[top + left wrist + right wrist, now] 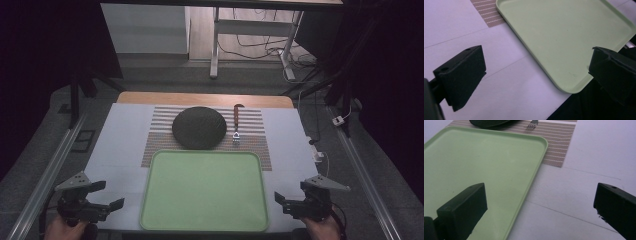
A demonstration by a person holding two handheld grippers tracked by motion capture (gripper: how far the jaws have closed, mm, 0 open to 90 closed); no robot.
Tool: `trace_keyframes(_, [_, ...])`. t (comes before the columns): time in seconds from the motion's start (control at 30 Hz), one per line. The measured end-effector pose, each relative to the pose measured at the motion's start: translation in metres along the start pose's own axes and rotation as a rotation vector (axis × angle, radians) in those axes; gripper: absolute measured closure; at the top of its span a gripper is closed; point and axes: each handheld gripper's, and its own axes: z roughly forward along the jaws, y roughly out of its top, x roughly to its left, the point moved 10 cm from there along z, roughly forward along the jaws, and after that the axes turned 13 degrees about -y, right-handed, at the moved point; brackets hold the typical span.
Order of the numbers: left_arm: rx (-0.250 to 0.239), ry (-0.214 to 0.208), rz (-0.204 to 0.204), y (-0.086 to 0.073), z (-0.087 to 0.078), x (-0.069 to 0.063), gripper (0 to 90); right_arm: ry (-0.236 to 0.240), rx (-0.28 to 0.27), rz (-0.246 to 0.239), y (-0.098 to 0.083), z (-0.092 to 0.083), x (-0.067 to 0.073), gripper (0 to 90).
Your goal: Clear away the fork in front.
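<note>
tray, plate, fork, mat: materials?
Tray: probably plastic; matte pale green, moulded rounded rim.
Plate: dark, matte; ceramic or melamine, can't tell.
Fork: shiny metal tines, reddish-brown handle, maybe wood or plastic.
Mat: striped beige, fine mesh texture, looks like woven vinyl.

Both tools are matte black: the left gripper (109,195) and the right gripper (283,200) each carry a grey three-cornered plate on top. Up close, the jaws are blocky black wedges with small round screw holes near the tips. Bare hands at the near edge.
</note>
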Motion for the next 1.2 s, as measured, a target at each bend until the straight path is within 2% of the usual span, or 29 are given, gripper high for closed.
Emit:
trace_keyframes(0.23, [0.024,-0.002,0.015,-0.002,0.002,-0.001,1.4,0.028,0.001,-0.037,-0.001,-0.002,0.006,0.0])
trace_keyframes(0.5, [0.044,0.001,0.023,-0.002,0.004,-0.001,1.5,0.042,0.01,-0.055,-0.002,-0.001,0.008,0.0])
trace_keyframes(0.97, [0.045,-0.001,0.021,-0.002,0.004,-0.002,1.5,0.055,0.025,-0.081,-0.003,0.0,0.011,0.0])
trace_keyframes(1.2, [0.043,0.001,0.02,-0.002,0.004,-0.001,1.5,0.059,0.001,-0.092,0.004,0.0,0.015,0.0])
